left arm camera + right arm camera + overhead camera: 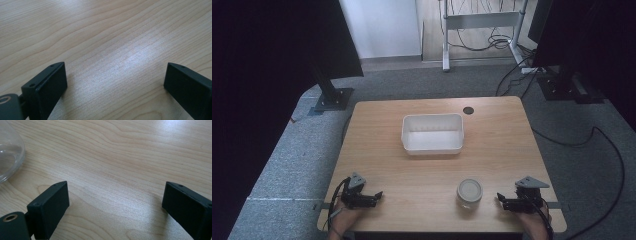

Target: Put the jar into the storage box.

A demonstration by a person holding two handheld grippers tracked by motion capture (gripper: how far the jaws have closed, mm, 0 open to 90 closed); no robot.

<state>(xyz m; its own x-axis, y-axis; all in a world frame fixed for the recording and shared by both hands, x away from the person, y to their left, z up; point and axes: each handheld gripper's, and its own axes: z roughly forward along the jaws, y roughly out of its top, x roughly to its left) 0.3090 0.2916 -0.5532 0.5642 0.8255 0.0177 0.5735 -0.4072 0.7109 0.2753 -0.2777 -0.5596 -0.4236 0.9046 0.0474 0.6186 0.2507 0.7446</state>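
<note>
Only partly in frame, glass jar (8, 152) beside the spread-jawed right gripper (115, 202); left gripper (115, 82) likewise spread.

white tub (432, 133) mid-table, empty | wooden table (382, 150) | cable hole (468, 110) (far edge)

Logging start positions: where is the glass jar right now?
In the high view the glass jar stands near the table's front edge, right of centre, beside the right gripper and in front of the white tub.
</note>
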